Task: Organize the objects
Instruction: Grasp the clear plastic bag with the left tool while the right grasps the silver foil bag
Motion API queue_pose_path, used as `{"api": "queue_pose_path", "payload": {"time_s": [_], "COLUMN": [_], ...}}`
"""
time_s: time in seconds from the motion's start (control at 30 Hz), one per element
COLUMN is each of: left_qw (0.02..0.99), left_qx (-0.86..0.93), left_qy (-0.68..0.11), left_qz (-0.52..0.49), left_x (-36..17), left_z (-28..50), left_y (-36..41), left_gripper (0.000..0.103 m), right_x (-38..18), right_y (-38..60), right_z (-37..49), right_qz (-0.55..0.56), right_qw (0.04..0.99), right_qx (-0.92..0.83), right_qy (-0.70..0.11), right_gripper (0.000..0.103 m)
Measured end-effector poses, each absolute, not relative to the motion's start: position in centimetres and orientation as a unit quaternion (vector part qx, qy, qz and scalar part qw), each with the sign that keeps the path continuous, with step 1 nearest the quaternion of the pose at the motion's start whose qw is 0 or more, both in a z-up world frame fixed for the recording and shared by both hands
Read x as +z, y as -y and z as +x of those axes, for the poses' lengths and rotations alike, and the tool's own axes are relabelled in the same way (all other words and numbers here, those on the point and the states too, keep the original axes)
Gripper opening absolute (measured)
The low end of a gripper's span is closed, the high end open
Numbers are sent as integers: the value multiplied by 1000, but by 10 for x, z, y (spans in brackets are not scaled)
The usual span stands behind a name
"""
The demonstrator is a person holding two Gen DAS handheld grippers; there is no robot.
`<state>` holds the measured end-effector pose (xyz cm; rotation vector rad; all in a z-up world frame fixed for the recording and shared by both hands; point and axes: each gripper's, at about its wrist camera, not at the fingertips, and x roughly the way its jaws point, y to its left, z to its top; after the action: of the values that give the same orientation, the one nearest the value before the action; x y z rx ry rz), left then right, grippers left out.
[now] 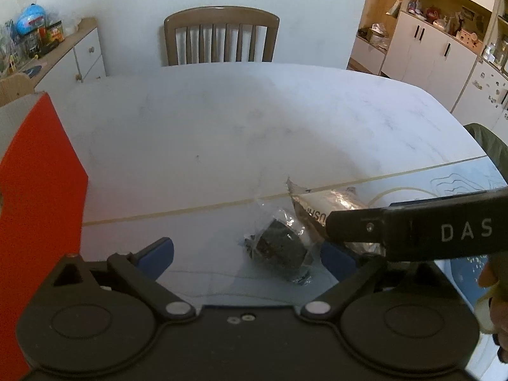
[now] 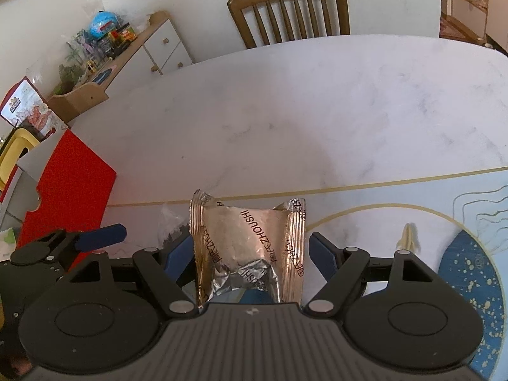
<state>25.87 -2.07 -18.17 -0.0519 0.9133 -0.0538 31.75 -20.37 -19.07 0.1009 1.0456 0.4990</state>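
Observation:
A silver foil snack packet (image 2: pixel 247 247) lies on the placemat between the blue fingers (image 2: pixel 324 254) of my right gripper (image 2: pixel 250 254), which stands open around it. To its left lies a dark round snack in clear wrap (image 1: pixel 279 247), inside the span of my open left gripper (image 1: pixel 247 257) and closer to its right finger. In the left wrist view the foil packet (image 1: pixel 330 203) sits just right of the dark snack, partly hidden by the right tool's black casing (image 1: pixel 412 231). One blue finger of the left gripper (image 2: pixel 101 238) shows in the right wrist view.
A red cardboard box (image 1: pixel 41 174) stands on the left of the white marble table (image 1: pixel 222 127). A pale blue placemat (image 2: pixel 412 197) with gold lines covers the near part. A wooden chair (image 1: pixel 222 35) is at the far side. A hand (image 1: pixel 495 285) shows at the right edge.

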Motion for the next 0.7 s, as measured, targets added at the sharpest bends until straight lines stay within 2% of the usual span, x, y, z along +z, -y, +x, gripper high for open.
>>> {"api": "queue_pose_path", "payload": {"time_s": [0.13, 0.3, 0.43, 0.47, 0.6, 0.63, 0.7], "left_qw": [895, 892, 897, 897, 899, 900, 900], "left_qx": [-24, -32, -36, -38, -41, -41, -40], "left_qy": [-445, -450, -441, -439, -435, -434, -433], "left_qz": [-29, -29, -14, -14, -12, -10, -7], "left_x": [-186, -194, -195, -194, -194, -194, -194], "left_z": [263, 267, 264, 264, 263, 262, 261], "left_y": [19, 19, 22, 22, 21, 21, 21], "left_gripper": [90, 74, 69, 64, 48, 46, 43], "right_x": [-195, -197, -198, -198, -198, -198, -197], "right_y": [203, 201, 203, 203, 201, 200, 200], "right_z": [320, 319, 318, 318, 316, 315, 315], "right_qz": [53, 50, 53, 54, 50, 47, 49], "right_qw": [833, 834, 835, 836, 840, 842, 842], "right_qx": [239, 247, 248, 249, 249, 247, 242], "right_qy": [-497, -491, -488, -486, -479, -478, -479], "right_gripper": [79, 79, 79, 79, 67, 59, 56]}}
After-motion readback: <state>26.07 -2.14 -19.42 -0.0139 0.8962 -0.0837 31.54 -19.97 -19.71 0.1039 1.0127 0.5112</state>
